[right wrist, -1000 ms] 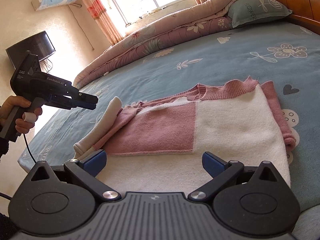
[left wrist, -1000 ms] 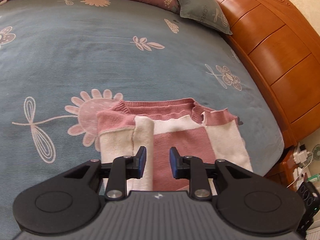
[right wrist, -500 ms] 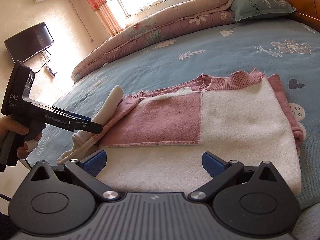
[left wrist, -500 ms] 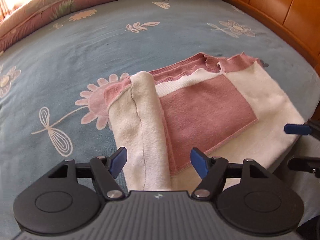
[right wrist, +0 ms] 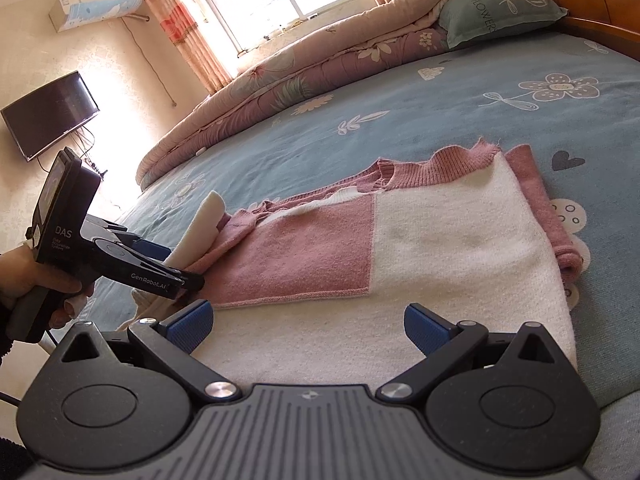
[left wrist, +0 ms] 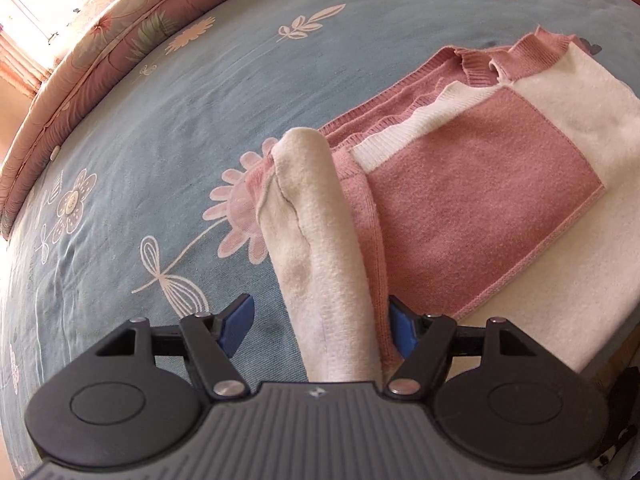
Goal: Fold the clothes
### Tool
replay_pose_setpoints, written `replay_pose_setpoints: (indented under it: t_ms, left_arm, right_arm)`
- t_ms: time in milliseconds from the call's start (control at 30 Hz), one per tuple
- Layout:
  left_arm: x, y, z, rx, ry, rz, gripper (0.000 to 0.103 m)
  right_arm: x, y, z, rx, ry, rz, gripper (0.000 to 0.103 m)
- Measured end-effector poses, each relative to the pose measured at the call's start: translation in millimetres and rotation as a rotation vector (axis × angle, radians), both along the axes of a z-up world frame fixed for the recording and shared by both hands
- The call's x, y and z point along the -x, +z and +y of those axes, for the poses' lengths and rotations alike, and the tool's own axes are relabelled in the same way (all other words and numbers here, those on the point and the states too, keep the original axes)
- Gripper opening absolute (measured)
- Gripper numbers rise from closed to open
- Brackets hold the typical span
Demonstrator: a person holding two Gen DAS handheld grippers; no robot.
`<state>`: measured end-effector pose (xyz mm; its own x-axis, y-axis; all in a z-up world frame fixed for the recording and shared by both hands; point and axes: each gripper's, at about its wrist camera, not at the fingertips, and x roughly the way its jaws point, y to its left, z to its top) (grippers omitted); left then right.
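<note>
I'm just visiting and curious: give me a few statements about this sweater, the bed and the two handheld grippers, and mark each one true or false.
1. The sweater is pink and white. True.
2. It lies on a bare wooden floor. False: it lies on a blue flowered bedspread.
3. A white sleeve runs between the left gripper's open jaws. True.
4. The right gripper is clamped on the collar. False: its jaws are open over the white hem, far from the collar.
5. A pillow sits at the head of the bed. True.
</note>
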<state>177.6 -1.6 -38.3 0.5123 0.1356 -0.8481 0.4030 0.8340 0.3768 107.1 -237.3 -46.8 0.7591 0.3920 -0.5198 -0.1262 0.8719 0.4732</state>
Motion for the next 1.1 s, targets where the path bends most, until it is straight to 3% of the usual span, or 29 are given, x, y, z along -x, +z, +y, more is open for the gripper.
replay_pose_setpoints:
  t_ms: [200,333,467,733,800,867,967,1100]
  left_arm:
    - [-7,-16,-18,-0.095,0.004,-0.006,0.072]
    - [-3,-8,-10,-0.102,0.072,-0.037,0.068]
    - [-6,-5,8,-0.050,0.158,0.003,0.054]
    - [-30,-6,95,0.333,0.389,0.117,0.048]
    - [-38,-12,126,0.451,0.456,0.143,0.047]
    - [-44,-22,158,0.622,0.519,0.154,0.047]
    - [-43,-40,188,0.822,0.536,0.164,0.047]
    - [-34,-53,215,1.000,0.485,0.157,0.049]
  right_arm:
    - [-1,-5,-6,-0.032,-0.004,-0.010,0.103]
    - [2,-4,-12,-0.030,-0.012,-0.037,0.103]
    - [2,-7,-20,-0.071,-0.006,-0.046,0.103]
    - [1,-17,-36,-0.115,-0.017,-0.026,0.103]
    - [0,-19,-39,-0.115,-0.031,-0.017,0.103]
    - [-2,-21,-39,-0.114,-0.041,-0.002,0.103]
    - [-7,-21,-33,-0.091,-0.039,0.024,0.103]
    - [-13,-20,-17,-0.028,-0.009,0.057,0.103]
